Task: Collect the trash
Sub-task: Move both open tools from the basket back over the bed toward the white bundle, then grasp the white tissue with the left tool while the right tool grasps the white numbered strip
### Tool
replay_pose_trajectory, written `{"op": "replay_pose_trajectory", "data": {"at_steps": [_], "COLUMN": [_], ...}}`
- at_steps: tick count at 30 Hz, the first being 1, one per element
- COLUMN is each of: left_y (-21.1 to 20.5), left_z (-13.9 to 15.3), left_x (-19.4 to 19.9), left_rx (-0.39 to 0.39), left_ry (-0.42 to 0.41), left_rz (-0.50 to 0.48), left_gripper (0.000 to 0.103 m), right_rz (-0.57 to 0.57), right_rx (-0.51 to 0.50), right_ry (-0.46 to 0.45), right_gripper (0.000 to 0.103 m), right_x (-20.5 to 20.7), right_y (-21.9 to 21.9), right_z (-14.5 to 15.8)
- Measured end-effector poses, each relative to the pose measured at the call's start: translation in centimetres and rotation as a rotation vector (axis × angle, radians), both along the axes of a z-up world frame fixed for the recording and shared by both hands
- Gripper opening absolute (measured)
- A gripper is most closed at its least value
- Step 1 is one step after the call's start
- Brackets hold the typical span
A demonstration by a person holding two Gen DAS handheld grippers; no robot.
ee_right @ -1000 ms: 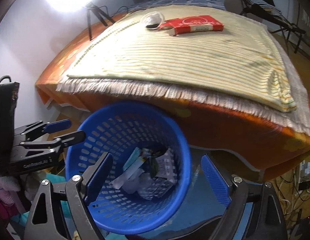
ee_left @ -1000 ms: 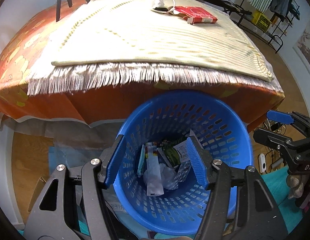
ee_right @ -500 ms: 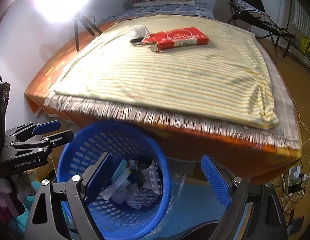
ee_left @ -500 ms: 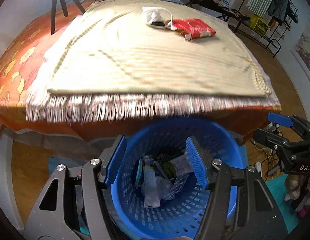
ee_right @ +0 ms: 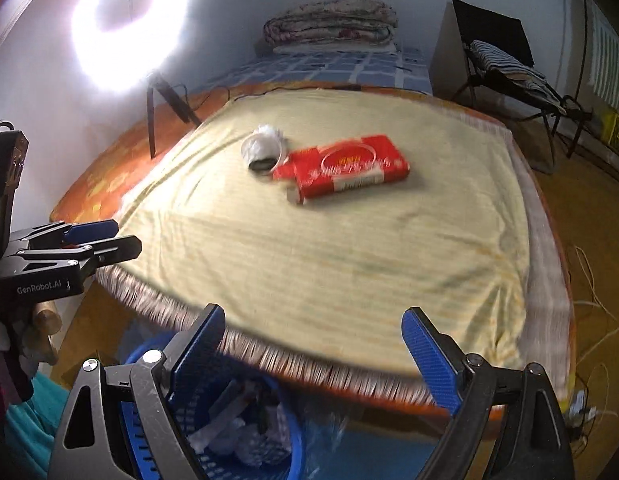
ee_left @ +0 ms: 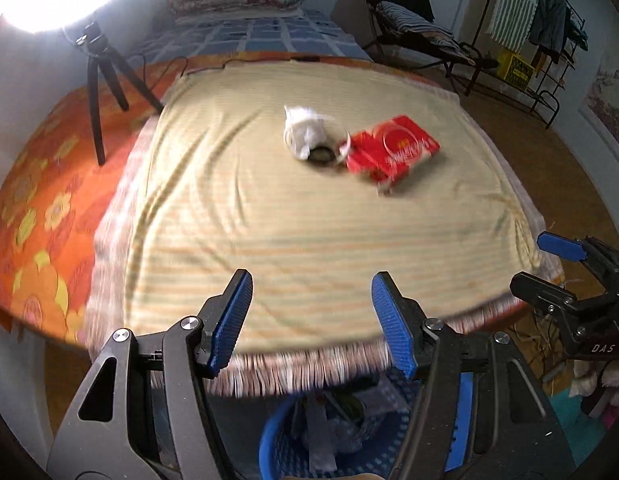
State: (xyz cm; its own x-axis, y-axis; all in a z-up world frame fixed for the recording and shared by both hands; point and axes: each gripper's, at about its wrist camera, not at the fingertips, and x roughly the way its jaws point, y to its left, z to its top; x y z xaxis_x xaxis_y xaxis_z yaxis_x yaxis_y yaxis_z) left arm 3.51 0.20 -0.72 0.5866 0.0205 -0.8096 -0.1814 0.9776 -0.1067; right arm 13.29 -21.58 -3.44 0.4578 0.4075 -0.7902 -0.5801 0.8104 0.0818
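Note:
A red flat packet (ee_left: 391,148) (ee_right: 345,168) lies on the yellow striped cloth (ee_left: 269,216) (ee_right: 329,240), next to a crumpled white wrapper (ee_left: 303,134) (ee_right: 265,144) with a dark ring by it. My left gripper (ee_left: 311,320) is open and empty above the cloth's near fringe. My right gripper (ee_right: 311,350) is open and empty, also at the near edge. The blue basket (ee_left: 277,448) (ee_right: 213,440) with trash inside stands on the floor below both grippers. Each gripper shows in the other's view (ee_left: 565,276) (ee_right: 69,244).
A tripod (ee_left: 99,80) with a bright ring light (ee_right: 125,20) stands at the left on the orange floral sheet (ee_left: 41,184). Folded blankets (ee_right: 329,26) lie at the back. A black chair (ee_right: 501,60) and a clothes rack (ee_left: 541,28) stand at the right.
Both grippers have risen from over the basket and tilted up toward the bed; the basket has dropped to the bottom edge of both views. Both stay open.

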Motion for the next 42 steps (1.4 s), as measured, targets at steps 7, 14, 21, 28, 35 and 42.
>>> {"op": "replay_pose_trajectory", "data": {"at_steps": [7, 14, 21, 28, 35, 42], "left_y": [1.8, 4.7, 7.5, 9.5, 9.5, 9.9], "left_z": [1.1, 1.0, 0.3, -2.4, -5.0, -6.7], "left_x": [4.5, 9.0, 13.9, 17.8, 20.9, 21.8], "left_rx": [-0.009, -0.061, -0.171, -0.326, -0.392, -0.393], "left_ry": [-0.019, -0.029, -0.011, 0.043, 0.093, 0.119], "left_rz": [0.005, 0.063, 0.101, 0.123, 0.132, 0.153], "left_gripper": [0.064, 0.064, 0.064, 0.063, 0.052, 0.028], "right_rz": [-0.022, 0.030, 0.158, 0.232, 0.231, 0.246], "right_rx": [0.056, 0.116, 0.140, 0.138, 0.131, 0.118], "right_ry": [0.049, 0.063, 0.094, 0.122, 0.139, 0.138], "right_gripper": [0.091, 0.088, 0.064, 0.049, 0.044, 0.041], "right_x": [5.0, 8.1, 10.4, 12.6, 14.7, 15.8], "right_y": [0.6, 2.9, 7.0, 10.4, 12.1, 13.2], "right_z": [0.3, 0.8, 0.0, -1.6, -2.9, -3.8]}}
